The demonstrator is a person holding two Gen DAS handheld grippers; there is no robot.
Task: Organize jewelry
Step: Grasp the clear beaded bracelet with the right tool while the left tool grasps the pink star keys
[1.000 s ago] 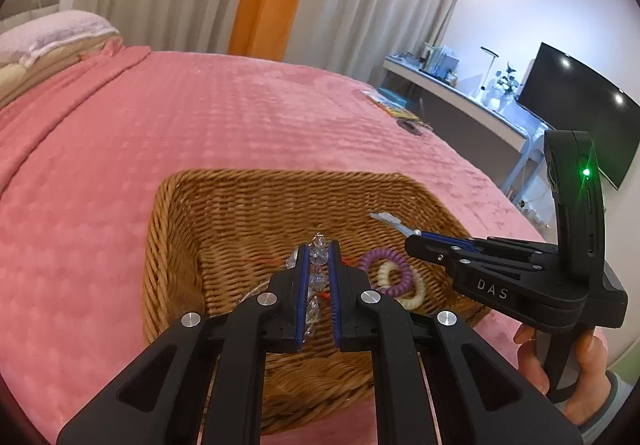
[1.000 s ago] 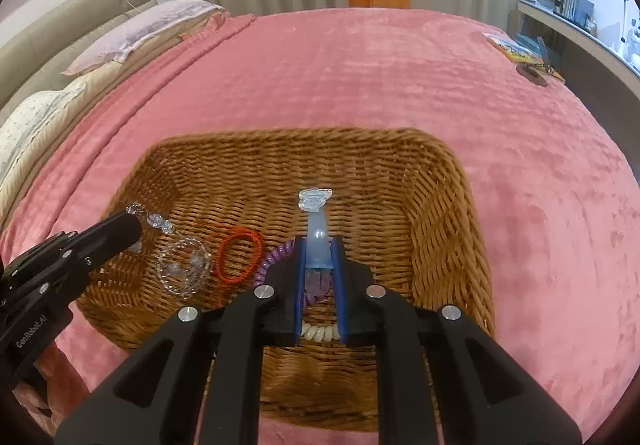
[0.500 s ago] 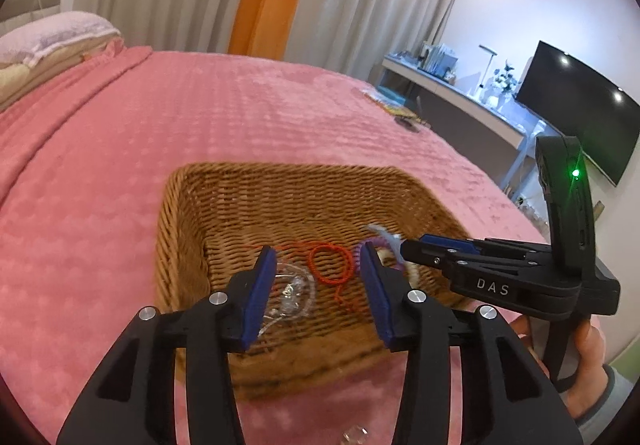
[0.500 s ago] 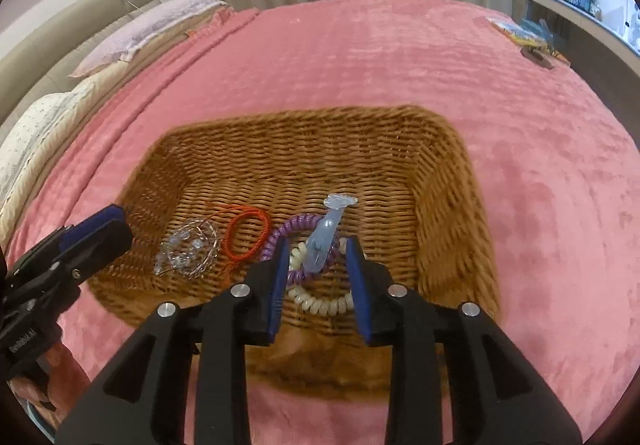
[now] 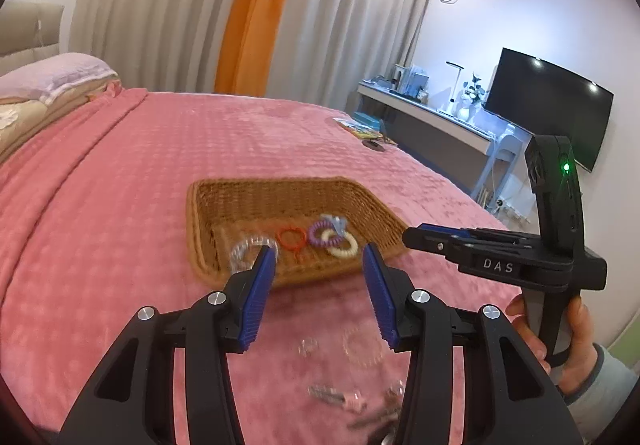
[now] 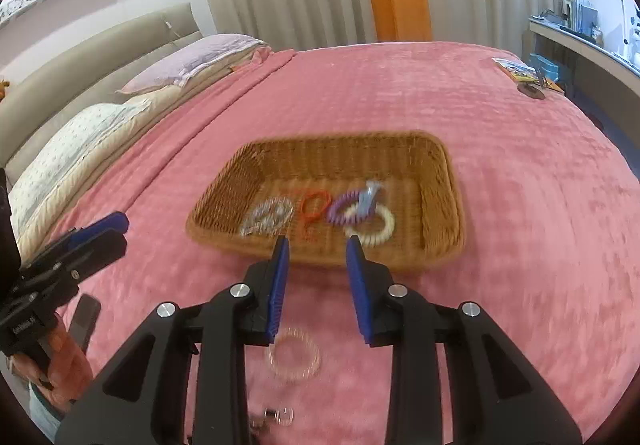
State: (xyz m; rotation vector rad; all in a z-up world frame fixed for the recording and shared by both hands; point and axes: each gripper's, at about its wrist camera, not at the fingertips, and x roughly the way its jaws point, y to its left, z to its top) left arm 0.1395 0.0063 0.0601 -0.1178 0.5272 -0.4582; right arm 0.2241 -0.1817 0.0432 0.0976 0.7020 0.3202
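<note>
While both the left gripper [image 5: 318, 295] and right gripper [image 6: 316, 285] gape wide, empty, the wicker basket [image 6: 436, 181] at 12 o'clock holds four bands, one blue clip [image 6: 368, 199].

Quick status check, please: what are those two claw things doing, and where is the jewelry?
Both grippers open, empty: left, right. Bracelets and hair ties in the basket. Clear coil bracelet on the blanket. Nothing blocking.

Even, soft room light is seen; the basket [image 6: 440, 181] and foreground are motion-blurred, and edges are bent by fisheye distortion.
</note>
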